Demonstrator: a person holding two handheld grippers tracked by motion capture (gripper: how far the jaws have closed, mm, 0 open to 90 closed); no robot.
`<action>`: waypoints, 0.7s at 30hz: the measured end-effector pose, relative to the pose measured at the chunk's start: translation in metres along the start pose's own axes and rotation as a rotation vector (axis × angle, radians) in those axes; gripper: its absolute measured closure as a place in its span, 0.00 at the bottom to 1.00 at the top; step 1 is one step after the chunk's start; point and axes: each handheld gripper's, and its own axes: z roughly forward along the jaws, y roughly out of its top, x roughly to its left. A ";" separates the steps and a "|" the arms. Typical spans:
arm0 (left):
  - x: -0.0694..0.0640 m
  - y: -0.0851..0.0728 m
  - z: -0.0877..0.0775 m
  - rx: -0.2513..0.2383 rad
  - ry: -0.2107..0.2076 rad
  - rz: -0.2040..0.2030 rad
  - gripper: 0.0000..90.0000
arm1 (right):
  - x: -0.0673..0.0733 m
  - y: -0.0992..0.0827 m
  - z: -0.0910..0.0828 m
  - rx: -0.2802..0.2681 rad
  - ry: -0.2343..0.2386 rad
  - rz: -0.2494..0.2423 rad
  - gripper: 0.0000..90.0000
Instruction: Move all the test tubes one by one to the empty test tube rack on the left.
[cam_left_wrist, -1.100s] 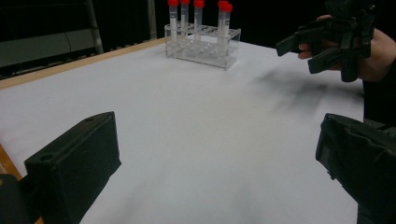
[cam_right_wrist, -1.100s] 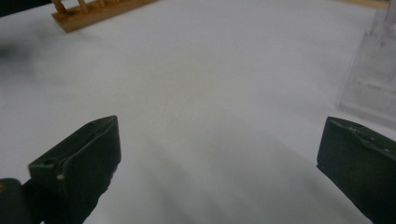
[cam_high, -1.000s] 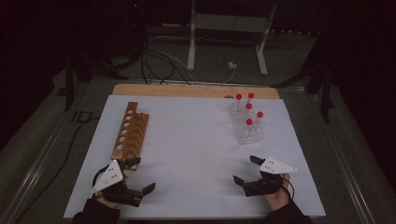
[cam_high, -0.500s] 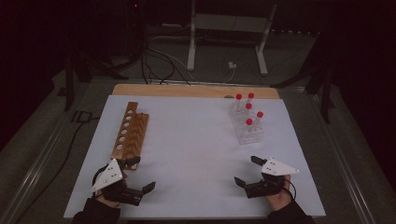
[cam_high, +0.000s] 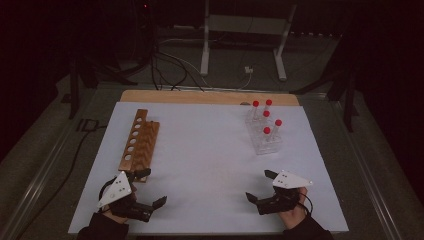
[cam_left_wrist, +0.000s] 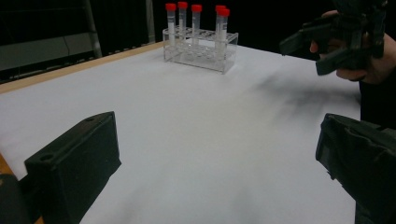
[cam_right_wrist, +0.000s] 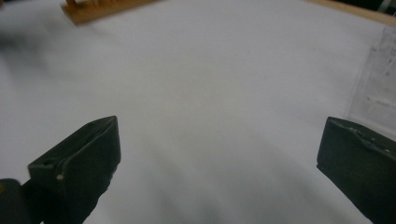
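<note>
Both grippers rest low at the near edge of the white table (cam_high: 210, 165), jaws spread wide and holding nothing: the left gripper (cam_high: 150, 187) sits just beside the near end of the wooden tube rack (cam_high: 140, 141), the right gripper (cam_high: 260, 186) near the clear tube rack (cam_high: 263, 132). The wooden rack's long axis runs away from the person, tilted slightly right. Five red-capped tubes (cam_left_wrist: 196, 21) stand upright in the clear rack.

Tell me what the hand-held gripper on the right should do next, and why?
Probably reach forward to the clear rack and close on one red-capped tube. The right hand-held gripper sits open and holds nothing, with that rack just ahead of it. Five tubes stand there, while the wooden rack near the left hand-held gripper has empty holes.
</note>
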 end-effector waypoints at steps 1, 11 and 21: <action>0.000 0.000 0.000 0.000 -0.001 0.001 0.01 | 0.000 0.002 -0.001 -0.007 0.009 0.010 0.00; 0.000 0.000 0.000 -0.001 -0.003 0.002 0.01 | -0.001 0.017 -0.010 -0.061 0.014 0.036 0.00; 0.000 0.000 0.000 -0.001 -0.005 0.001 0.01 | -0.016 0.035 -0.016 -0.122 -0.044 0.050 0.00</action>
